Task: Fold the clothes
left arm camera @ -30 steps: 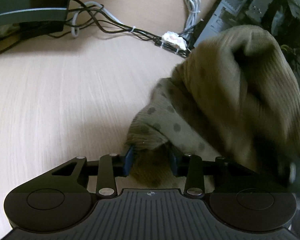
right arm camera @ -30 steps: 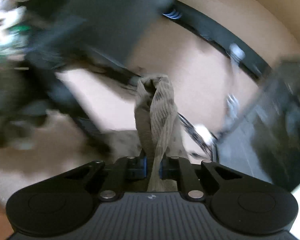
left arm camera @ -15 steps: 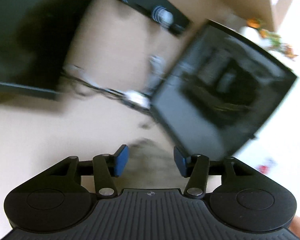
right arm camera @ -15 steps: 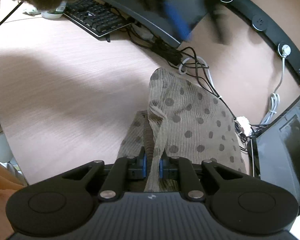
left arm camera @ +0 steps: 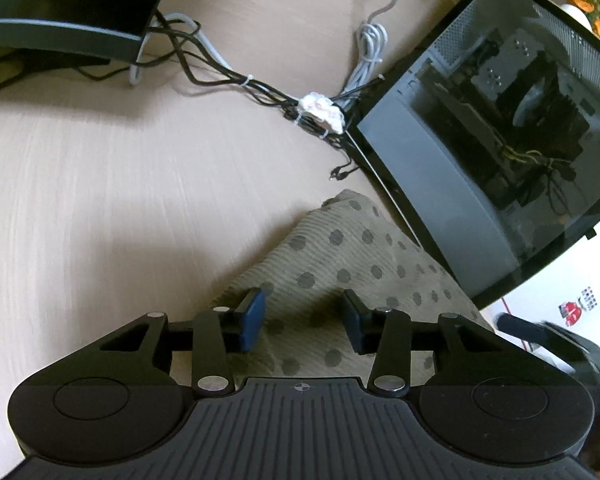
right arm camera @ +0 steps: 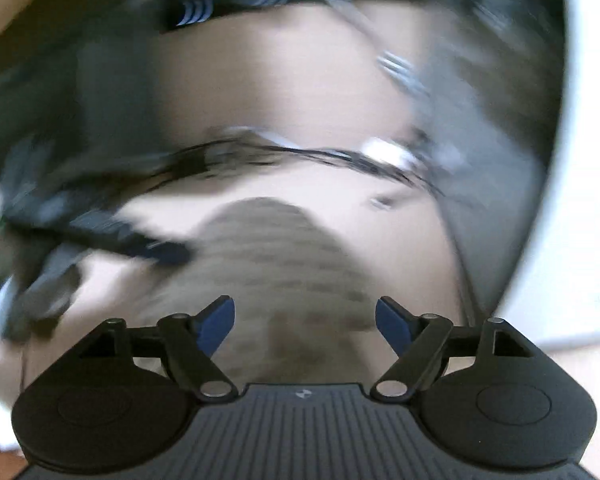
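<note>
A light wooden desk (left arm camera: 100,208) fills most of the view. A computer case (left arm camera: 496,120) with a glass side stands at 2 o'clock. A dark monitor (left arm camera: 68,4) sits at 11 o'clock, and tangled cables (left arm camera: 228,76) run between them.

This looks like a home office or computer desk. On the light wood desk (left arm camera: 100,200) stands a computer tower (left arm camera: 500,128) with a glass side panel, its inner parts visible. A bundle of cables (left arm camera: 260,88) runs from it toward a dark monitor (left arm camera: 68,4).
</note>
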